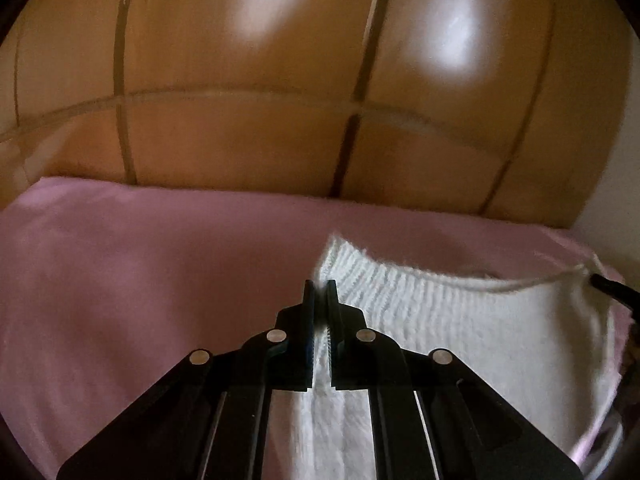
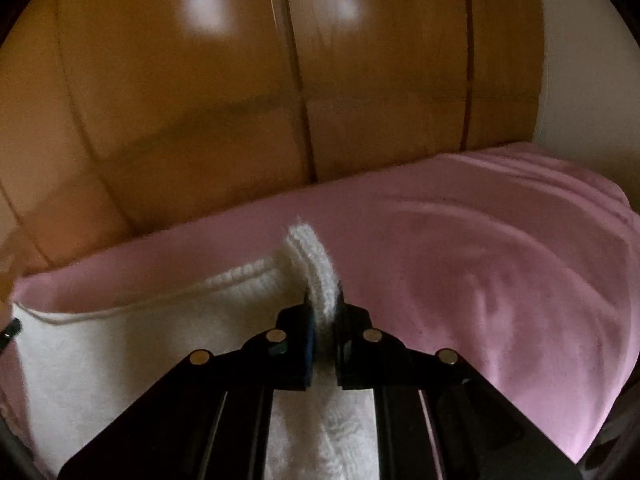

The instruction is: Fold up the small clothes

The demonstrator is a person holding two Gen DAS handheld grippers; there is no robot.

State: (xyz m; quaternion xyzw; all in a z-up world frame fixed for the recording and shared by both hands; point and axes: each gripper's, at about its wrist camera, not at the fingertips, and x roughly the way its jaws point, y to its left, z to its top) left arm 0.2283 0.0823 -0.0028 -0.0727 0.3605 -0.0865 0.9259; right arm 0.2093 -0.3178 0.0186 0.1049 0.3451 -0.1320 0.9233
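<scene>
Through the left wrist view we see our left gripper [image 1: 320,286] with its jaws drawn together on the ribbed edge of a white knitted garment [image 1: 460,320], a thin strip of the knit pinched between the pads. The garment spreads away from that pinch toward the right side of the view, its ribbed band curving across the top and a narrow seam line running to its far corner, where a dark tip [image 1: 612,288], too small to make out, touches it. The whole piece lies on a pink sheet [image 1: 140,280], which covers the surface beneath and reaches back to the wooden wardrobe doors [image 1: 240,140] behind it. Through the right wrist view we see our right gripper [image 2: 325,300] likewise closed on the garment [image 2: 120,340], a thicker bunch of the ribbed band standing up between its fingers and arching above them. Here the knit stretches off to the left of the grip, and the pink sheet [image 2: 480,280] lies rumpled to the right, with the wardrobe doors [image 2: 180,120] behind.
</scene>
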